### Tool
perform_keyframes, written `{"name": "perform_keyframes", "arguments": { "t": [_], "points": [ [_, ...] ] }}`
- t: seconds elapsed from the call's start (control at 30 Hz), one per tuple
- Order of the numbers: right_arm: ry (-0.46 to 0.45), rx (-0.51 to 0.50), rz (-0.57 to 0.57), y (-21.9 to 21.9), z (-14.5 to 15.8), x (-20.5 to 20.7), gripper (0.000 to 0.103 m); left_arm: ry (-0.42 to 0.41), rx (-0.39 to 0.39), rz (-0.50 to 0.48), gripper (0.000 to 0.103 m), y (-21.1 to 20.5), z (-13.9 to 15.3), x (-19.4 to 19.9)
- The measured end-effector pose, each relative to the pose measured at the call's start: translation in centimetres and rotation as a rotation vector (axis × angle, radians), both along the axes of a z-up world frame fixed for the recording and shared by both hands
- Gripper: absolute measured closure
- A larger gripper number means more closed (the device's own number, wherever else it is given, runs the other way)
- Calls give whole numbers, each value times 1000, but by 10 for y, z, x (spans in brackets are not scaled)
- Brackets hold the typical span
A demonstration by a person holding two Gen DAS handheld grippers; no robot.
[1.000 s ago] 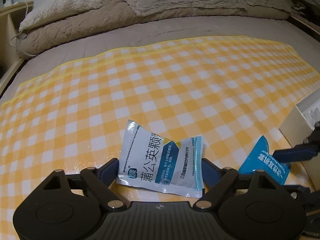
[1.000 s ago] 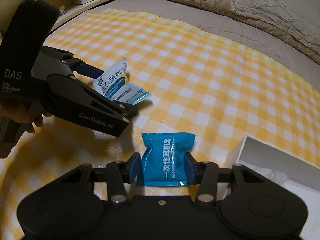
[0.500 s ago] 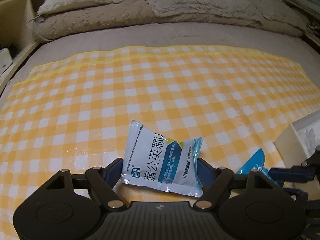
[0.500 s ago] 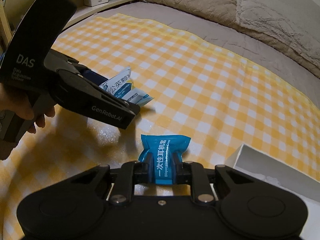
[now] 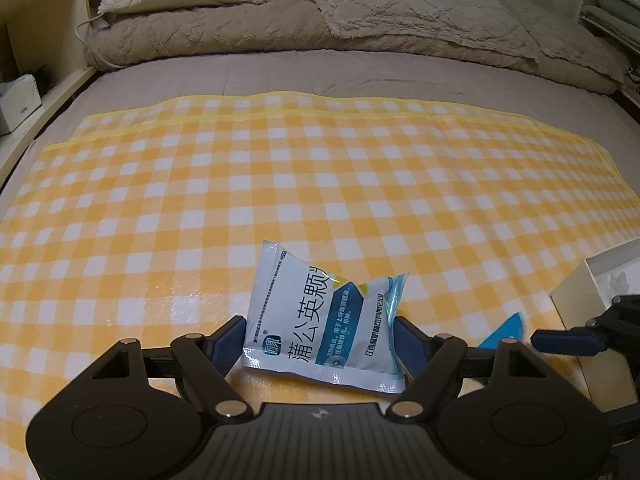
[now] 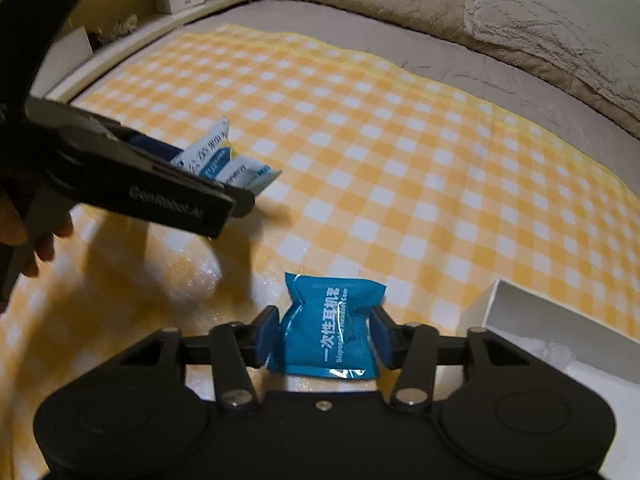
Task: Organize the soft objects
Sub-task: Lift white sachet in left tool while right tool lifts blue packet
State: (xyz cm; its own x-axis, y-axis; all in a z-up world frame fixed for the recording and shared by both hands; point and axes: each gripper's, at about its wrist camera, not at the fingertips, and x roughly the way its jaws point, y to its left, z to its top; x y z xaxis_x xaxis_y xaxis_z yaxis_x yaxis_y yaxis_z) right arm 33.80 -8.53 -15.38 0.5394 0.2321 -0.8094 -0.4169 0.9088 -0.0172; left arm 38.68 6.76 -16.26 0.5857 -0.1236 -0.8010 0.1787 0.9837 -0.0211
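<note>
A white and blue sachet [image 5: 324, 320] with printed characters stands between the pads of my left gripper [image 5: 320, 332], which is shut on it. In the right wrist view the sachet [image 6: 224, 164] hangs above the yellow checked cloth [image 6: 400, 160] and casts a shadow. A blue foil packet [image 6: 332, 320] lies between the fingers of my right gripper [image 6: 324, 328]. Its jaws are opening, and the packet has sprung back to full width with the pads at its sides, not pressing. Its corner [image 5: 504, 330] shows in the left wrist view beside a right finger [image 5: 568, 340].
An open white box [image 6: 560, 328] sits on the cloth to the right of the blue packet. Beige quilts and pillows [image 5: 360, 20] are piled along the far side of the bed. A wooden shelf [image 5: 16, 104] runs along the left. A person's hand [image 6: 24, 232] holds the left gripper.
The left gripper rose a little with the sachet held in it. The right gripper pinched the blue packet narrow half a second ago and has since widened, so the packet has puffed out again.
</note>
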Motion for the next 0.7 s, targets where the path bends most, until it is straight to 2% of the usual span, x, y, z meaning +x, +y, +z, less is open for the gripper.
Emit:
{"name": "perform_keyframes", "arguments": {
  "t": [0.2, 0.33, 0.43, 0.7],
  "points": [
    [16, -35, 20, 4, -13, 4, 52, 13, -11, 17, 24, 7, -5, 1],
    [3, -40, 49, 6, -10, 1, 60, 15, -26, 43, 24, 13, -1, -1],
    [-22, -44, 56, 5, -3, -3, 72, 3, -40, 57, 24, 16, 8, -6],
    [-65, -15, 63, 0, 20, -18, 72, -32, -63, 90, 24, 12, 39, -29]
  ]
}}
